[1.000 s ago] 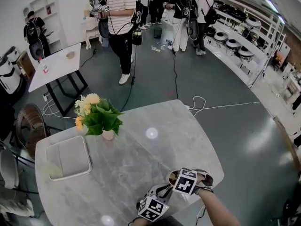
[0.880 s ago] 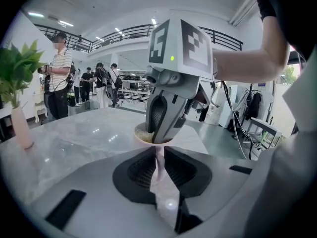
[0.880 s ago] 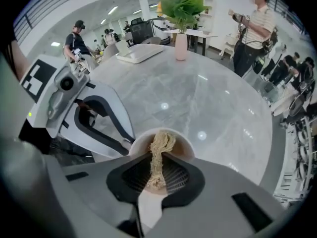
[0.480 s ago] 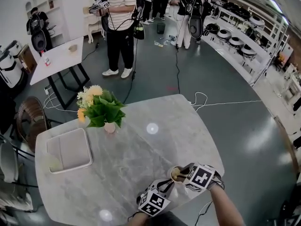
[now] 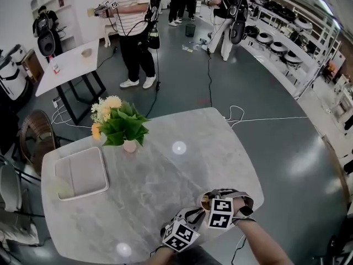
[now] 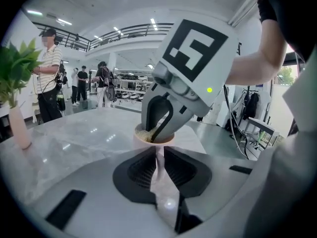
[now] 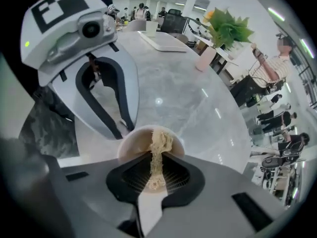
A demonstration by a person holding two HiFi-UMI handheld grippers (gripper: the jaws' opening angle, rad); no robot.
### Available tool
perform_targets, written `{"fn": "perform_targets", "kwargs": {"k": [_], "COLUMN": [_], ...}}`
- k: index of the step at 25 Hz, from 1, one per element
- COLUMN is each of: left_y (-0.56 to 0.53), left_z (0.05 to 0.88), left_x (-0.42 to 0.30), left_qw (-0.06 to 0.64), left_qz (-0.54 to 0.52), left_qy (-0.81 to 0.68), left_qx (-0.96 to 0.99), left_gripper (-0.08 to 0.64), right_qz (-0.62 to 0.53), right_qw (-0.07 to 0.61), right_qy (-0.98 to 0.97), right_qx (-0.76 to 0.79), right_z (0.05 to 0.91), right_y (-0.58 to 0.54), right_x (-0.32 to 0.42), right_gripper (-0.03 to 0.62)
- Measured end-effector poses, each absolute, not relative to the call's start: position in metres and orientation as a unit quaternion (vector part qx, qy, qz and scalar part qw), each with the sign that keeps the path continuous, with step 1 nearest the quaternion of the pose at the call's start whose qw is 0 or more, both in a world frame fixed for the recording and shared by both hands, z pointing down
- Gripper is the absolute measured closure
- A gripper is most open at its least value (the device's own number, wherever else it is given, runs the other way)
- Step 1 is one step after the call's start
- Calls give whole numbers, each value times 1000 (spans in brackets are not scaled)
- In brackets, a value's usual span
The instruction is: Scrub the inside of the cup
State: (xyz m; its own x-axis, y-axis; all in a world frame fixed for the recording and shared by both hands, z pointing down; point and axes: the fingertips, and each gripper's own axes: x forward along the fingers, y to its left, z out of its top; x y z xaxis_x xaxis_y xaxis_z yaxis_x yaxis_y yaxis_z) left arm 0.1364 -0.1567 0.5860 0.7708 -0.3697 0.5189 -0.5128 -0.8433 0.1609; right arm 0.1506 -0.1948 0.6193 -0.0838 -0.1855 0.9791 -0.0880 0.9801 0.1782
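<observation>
Data-collection lab hall: grey floor (image 5: pixel 276 98); trailing cables (image 5: pixel 243 120); equipment shelving (image 5: pixel 288 44); rig-wearing people (image 5: pixel 134 15); marble table (image 5: pixel 160 175).

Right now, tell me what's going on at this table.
A person works two grippers over the table. The left gripper is clamped on the cup, steadying it near the table's edge. The right gripper pinches a scrubber whose end sits inside the cup. The scrub looks under way.
</observation>
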Motion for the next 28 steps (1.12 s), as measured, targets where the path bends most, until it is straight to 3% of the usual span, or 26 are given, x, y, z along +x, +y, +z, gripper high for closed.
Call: {"fn": "perform_targets", "kwargs": {"k": [4,10,13,20,28], "left_y": [-157,-157,-158,-157,-161], "left_z": [587,585,585,585,585], "left_x": [135,134,134,134,133], "left_qw": [152,154,154,153,154], "left_qz": [241,245,243,245,244], "left_qy": [-243,-245,-248,-252,-262], "left_qx": [927,925,925,924,921], "left_gripper": [500,503,503,503,505], "right_qz": [66,191,155,-30,30], "right_qw": [650,556,547,607,621], "right_qy": [-752,-801,-810,-771,-768], "right_qx": [89,117,140,189,157], "right_z": [618,598,580,558,564], "right_y": [-189,-179,-185,-196,-177], "right_x": [144,147,153,169,160], "right_gripper": [532,532,532,532,532]}}
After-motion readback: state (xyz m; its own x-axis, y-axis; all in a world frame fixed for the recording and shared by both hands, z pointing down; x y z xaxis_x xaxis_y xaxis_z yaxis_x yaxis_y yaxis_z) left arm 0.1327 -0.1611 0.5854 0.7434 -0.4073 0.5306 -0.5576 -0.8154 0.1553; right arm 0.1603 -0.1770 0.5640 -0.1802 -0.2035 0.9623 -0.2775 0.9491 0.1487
